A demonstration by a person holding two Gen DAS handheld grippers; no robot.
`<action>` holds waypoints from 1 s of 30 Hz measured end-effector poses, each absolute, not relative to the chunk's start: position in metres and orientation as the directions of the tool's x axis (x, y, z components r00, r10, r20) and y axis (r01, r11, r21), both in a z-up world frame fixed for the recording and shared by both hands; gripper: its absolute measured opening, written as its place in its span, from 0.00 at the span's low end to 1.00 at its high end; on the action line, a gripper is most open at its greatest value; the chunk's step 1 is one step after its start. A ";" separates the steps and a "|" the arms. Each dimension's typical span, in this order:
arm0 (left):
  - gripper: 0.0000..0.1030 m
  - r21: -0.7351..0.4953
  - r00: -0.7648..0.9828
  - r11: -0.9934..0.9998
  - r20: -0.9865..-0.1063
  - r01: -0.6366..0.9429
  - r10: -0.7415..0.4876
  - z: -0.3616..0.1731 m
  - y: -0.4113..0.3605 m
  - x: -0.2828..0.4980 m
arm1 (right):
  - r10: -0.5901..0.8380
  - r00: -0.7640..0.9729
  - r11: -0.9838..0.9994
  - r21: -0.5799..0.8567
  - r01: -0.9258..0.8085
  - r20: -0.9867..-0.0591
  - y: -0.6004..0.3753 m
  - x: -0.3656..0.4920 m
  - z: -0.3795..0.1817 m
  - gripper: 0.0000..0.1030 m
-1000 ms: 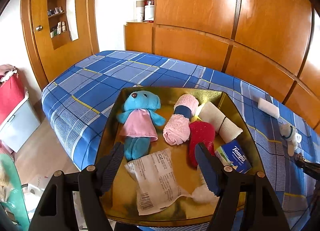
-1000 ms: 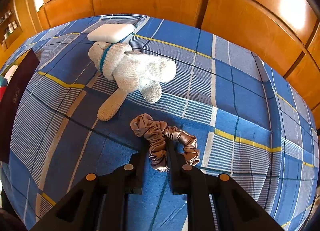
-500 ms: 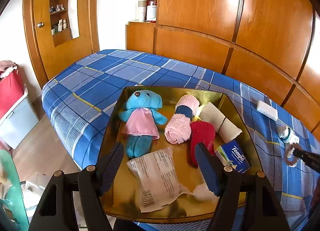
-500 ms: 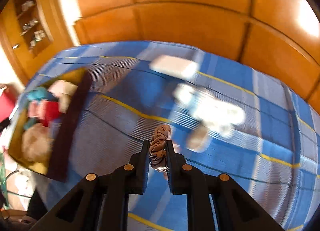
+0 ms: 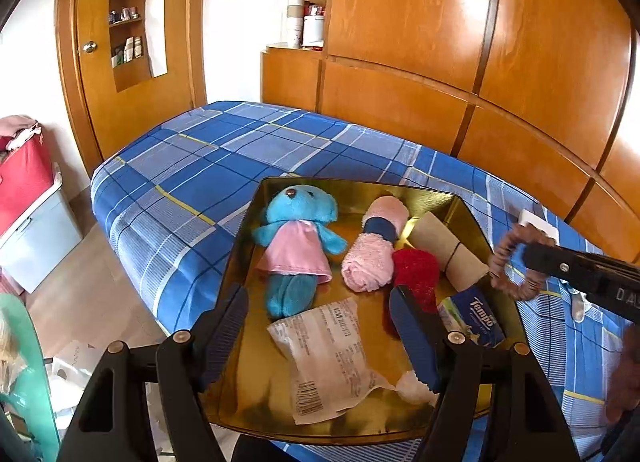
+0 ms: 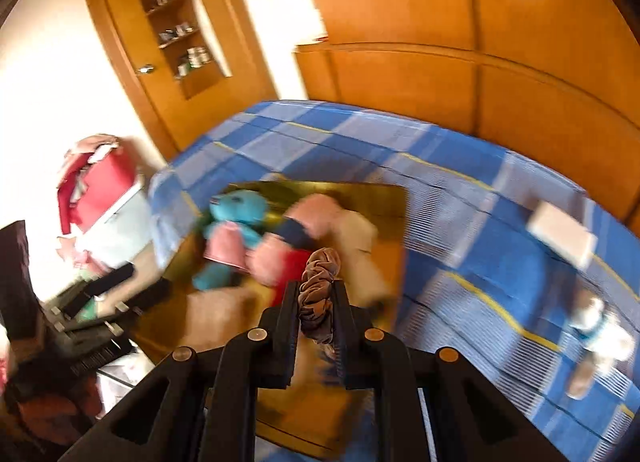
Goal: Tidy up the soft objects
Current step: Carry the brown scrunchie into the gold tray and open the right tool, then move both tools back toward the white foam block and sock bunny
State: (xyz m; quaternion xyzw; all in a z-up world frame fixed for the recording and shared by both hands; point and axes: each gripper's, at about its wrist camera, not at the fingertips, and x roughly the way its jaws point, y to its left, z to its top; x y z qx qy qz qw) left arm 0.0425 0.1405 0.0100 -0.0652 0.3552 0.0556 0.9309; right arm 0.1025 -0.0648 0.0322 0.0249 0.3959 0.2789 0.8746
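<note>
Gold tray (image 5: 472, 217) on bed already holds blue teddy (image 5: 298, 246), pink rolled towel (image 5: 374, 258), red plush, beige roll, tissue pack. Right gripper (image 6: 316, 298) clenched on brown scrunchie (image 6: 320, 274), airborne just beside tray's right rim. Left gripper (image 5: 320, 326) released, empty, hovering over tray's near edge. Left outside tray, right of it: white knit toy (image 6: 600, 326), white pad (image 6: 560, 232).

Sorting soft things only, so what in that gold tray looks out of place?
In the gold tray a crumpled printed paper slip and a Tempo tissue pack lie among plush and rolled cloths. The right gripper grips a scrunchie.
</note>
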 end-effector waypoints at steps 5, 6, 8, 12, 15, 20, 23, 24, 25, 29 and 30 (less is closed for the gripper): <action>0.72 -0.087 0.730 0.980 -0.679 -0.179 0.073 0.004 0.152 0.042 | 0.530 0.442 0.806 0.269 -0.527 -0.723 -0.016 0.110 0.010 0.13; 0.72 -0.088 0.729 0.979 -0.681 -0.184 0.075 0.003 0.153 0.041 | 0.525 0.419 0.803 0.267 -0.533 -0.741 -0.006 0.112 0.001 0.13; 0.72 -0.092 0.725 0.977 -0.684 -0.194 0.079 0.002 0.158 0.042 | 0.504 0.395 0.806 0.253 -0.535 -0.769 0.011 0.116 -0.014 0.13; 0.72 -0.095 0.722 0.974 -0.687 -0.204 0.084 -0.001 0.163 0.041 | 0.440 0.371 0.825 0.205 -0.527 -0.818 0.030 0.121 -0.042 0.16; 0.72 -0.099 0.716 0.973 -0.694 -0.208 0.083 -0.004 0.167 0.041 | 0.412 0.356 0.837 0.195 -0.511 -0.839 0.030 0.121 -0.055 0.21; 0.72 -0.103 0.713 0.972 -0.697 -0.211 0.081 -0.006 0.168 0.041 | 0.443 0.352 0.828 0.226 -0.514 -0.824 0.024 0.118 -0.052 0.36; 0.72 -0.103 0.716 0.972 -0.693 -0.210 0.081 -0.004 0.168 0.040 | 0.465 0.366 0.822 0.240 -0.516 -0.806 0.021 0.115 -0.045 0.42; 0.72 -0.103 0.716 0.972 -0.693 -0.211 0.082 -0.003 0.168 0.040 | 0.467 0.372 0.823 0.241 -0.515 -0.802 0.020 0.114 -0.043 0.42; 0.72 -0.103 0.717 0.972 -0.692 -0.212 0.083 -0.003 0.168 0.040 | 0.468 0.379 0.825 0.242 -0.511 -0.798 0.019 0.114 -0.041 0.42; 0.72 -0.095 0.721 0.973 -0.687 -0.210 0.088 0.000 0.167 0.038 | 0.479 0.413 0.836 0.259 -0.484 -0.775 0.009 0.112 -0.034 0.42; 0.72 -0.095 0.722 0.973 -0.686 -0.209 0.088 0.001 0.167 0.038 | 0.481 0.422 0.839 0.262 -0.477 -0.769 0.005 0.111 -0.031 0.42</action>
